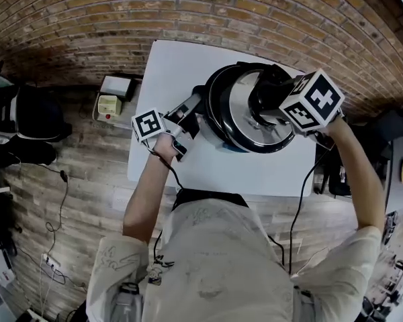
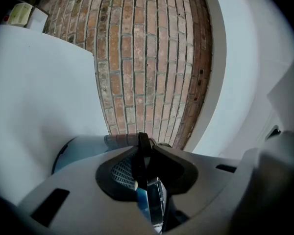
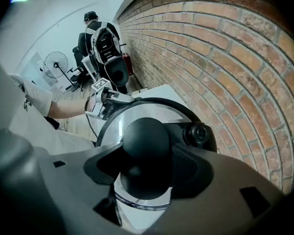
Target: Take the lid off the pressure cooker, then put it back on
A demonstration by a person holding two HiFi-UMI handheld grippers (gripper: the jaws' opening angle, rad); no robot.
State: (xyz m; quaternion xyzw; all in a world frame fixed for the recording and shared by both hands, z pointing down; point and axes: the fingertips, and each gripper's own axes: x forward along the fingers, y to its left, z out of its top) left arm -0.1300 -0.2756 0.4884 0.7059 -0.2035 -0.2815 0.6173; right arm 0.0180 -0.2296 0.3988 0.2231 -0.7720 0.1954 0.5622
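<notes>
On white rectangular surface [image 1: 154, 79]: round black-and-steel pressure cooker [image 1: 211, 113], near the middle. Over it, shiny round steel lid [image 1: 238, 123], shifted slightly rightward; seated or lifted, unclear. Right gripper [image 3: 147, 155] clamped on the lid's black rounded knob [image 3: 144, 141]. Left gripper [image 2: 144, 180] pinched tight on the cooker's thin black side handle [image 2: 143, 151].

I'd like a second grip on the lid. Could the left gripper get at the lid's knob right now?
Probably not. The right gripper clamps the knob from both sides, leaving little room, and the left gripper is itself shut on the cooker's side handle, which it would have to release first.
</notes>
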